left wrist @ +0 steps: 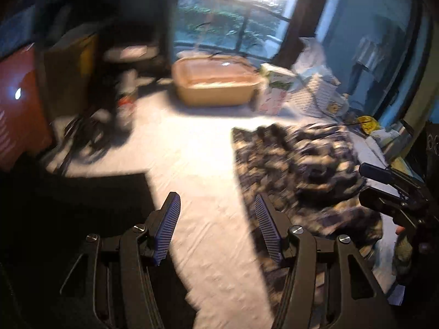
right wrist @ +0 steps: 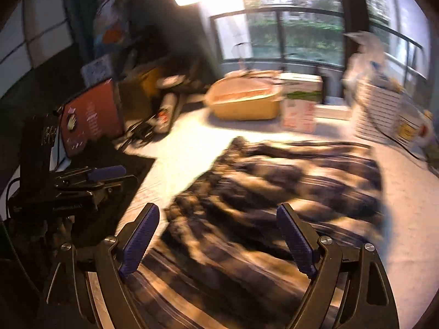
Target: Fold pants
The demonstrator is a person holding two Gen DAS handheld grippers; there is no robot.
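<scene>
Pants [right wrist: 274, 192], plaid in dark and pale checks, lie in a rumpled heap on the white-covered table [left wrist: 192, 150], towards its right side and just in front of both tools; the blur hides which part is waistband and which is leg. Nothing about the heap looks neatly folded: the cloth is bunched and creased, with no clean edges or stacked layers that I can make out, so by my reading the folding is at an early point or between folds, with the smoothing and the main folds left to do. The right gripper [right wrist: 219, 244] hangs over the near part of the cloth with its jaws spread wide and nothing pinched between them. The left gripper [left wrist: 216, 219] sits over bare table at the left edge of the cloth, jaws about half open and empty as well. At the far end of the table stand a tan tub [left wrist: 216, 87] and a small carton [left wrist: 277, 87], well apart from the pants.
</scene>
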